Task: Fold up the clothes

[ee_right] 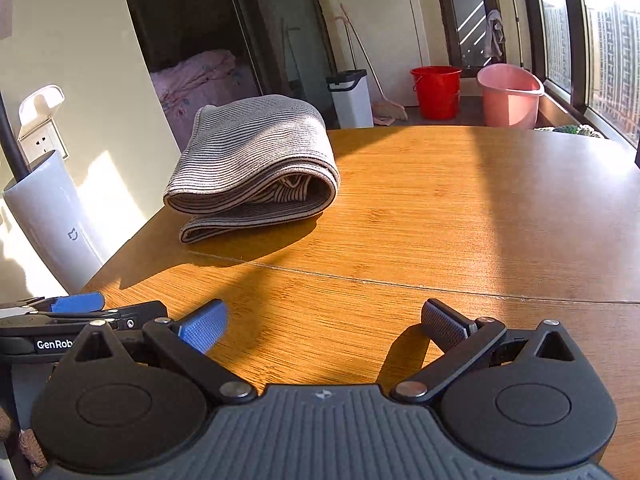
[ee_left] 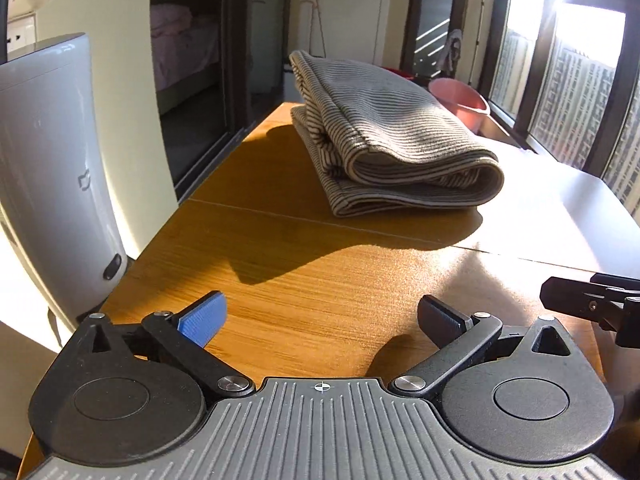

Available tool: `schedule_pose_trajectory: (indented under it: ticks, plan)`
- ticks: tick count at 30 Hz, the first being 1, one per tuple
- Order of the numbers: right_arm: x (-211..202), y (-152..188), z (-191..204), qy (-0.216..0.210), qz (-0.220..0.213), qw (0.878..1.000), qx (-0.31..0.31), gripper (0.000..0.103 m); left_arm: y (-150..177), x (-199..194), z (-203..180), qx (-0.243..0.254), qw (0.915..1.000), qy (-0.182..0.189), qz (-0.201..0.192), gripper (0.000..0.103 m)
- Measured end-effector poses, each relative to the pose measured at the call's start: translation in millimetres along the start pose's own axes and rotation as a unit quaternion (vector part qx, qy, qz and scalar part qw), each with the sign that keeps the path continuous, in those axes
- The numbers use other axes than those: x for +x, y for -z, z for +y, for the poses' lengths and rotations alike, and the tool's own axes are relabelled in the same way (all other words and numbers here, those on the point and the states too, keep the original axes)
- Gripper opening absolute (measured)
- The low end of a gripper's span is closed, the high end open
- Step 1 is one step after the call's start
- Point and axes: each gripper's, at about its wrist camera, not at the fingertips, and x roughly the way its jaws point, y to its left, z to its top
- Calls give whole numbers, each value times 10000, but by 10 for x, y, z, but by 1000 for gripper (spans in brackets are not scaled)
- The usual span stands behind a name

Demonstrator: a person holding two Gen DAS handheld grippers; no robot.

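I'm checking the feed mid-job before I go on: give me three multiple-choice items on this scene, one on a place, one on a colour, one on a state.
1. Where does the striped garment lie?
A. On the wooden table
B. In the pink tub
C. On the floor

2. What colour is the bucket next to the pink tub?
A. Blue
B. Red
C. Green

3. How does the right hand-held gripper stand?
A. Shut on the garment
B. Shut on nothing
C. Open, nothing between its fingers

Answers:
1. A: the folded bundle rests on the tabletop near its far left edge.
2. B: it is plainly red, behind the table.
3. C: the blue pad and black pad stand wide apart over bare wood.
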Motion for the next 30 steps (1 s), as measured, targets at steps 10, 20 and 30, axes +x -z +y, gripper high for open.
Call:
schedule_pose_trajectory:
  ticks: [10, 20, 30]
  plan:
    - [154, -57, 152, 918, 185, 9948, -410, 103, -6, 41, -101, 91, 9996, -263, 50, 103]
    - [265, -61, 187, 1035, 253, 9911, -802, 103, -13, 57, -103, 95, 9996, -256, 43, 103]
    - [259, -40, 191, 936, 224, 9915, -874, 103, -16, 55, -98, 91, 9996, -254, 31, 103]
